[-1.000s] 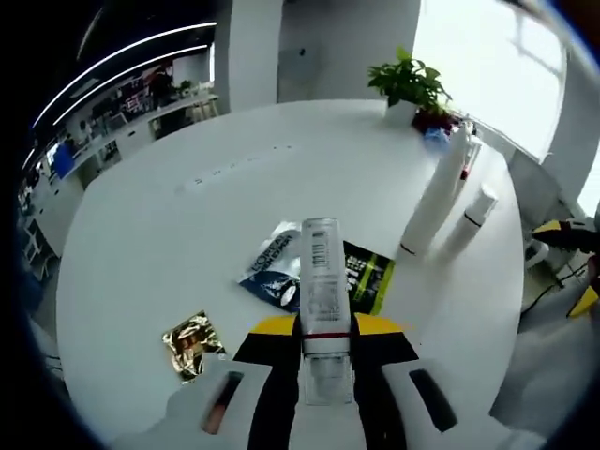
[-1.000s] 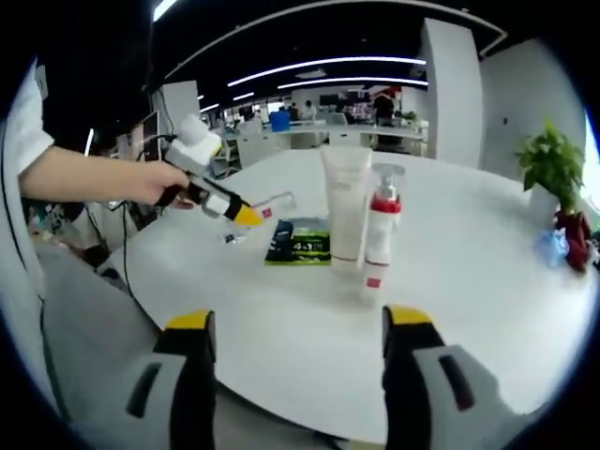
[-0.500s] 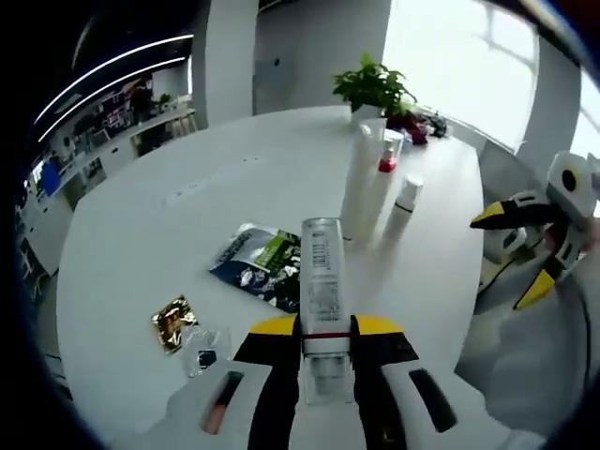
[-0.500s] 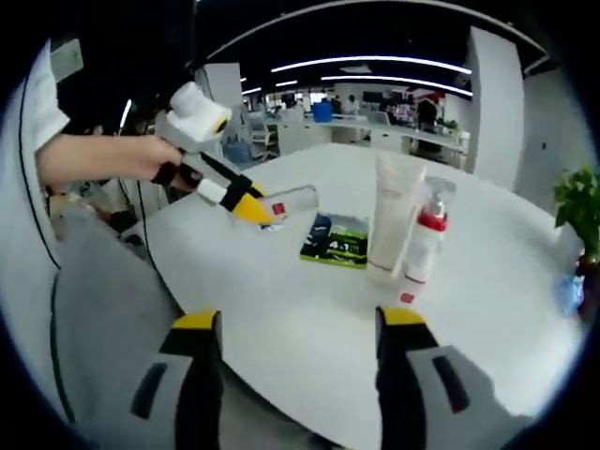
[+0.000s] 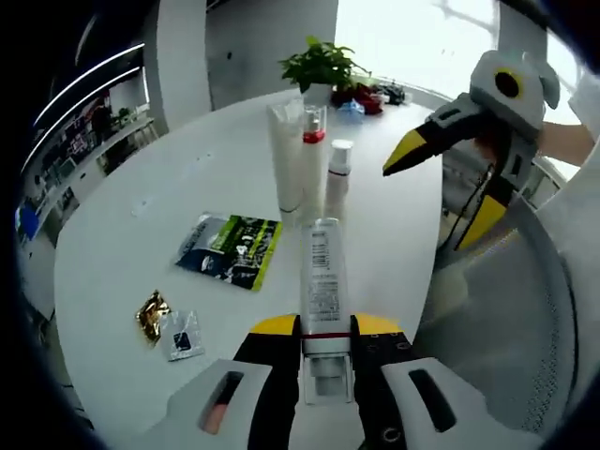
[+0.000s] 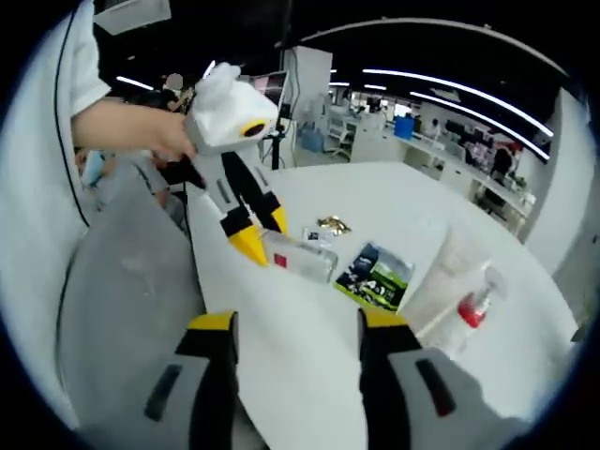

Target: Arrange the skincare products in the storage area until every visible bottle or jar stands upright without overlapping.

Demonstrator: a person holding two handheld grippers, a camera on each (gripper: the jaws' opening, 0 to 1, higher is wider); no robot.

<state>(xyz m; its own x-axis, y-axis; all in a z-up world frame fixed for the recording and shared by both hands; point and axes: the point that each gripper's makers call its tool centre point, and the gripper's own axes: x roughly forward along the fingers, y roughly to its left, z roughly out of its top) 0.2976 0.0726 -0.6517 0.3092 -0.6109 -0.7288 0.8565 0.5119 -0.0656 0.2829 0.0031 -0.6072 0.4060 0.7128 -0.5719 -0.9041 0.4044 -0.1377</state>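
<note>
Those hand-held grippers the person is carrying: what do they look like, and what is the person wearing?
Each hand-held gripper has a white plastic body and two black jaws capped with yellow tips, as on the left hand-held gripper and the right hand-held gripper. The near white jaw housings carry dark oval slots. The person wears a white short sleeve and grey trousers.

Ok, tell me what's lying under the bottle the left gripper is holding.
The clear bottle is held above the white table in the left gripper. Only bare tabletop shows around it; the green packet lies off to its side. The spot directly beneath is covered.
</note>
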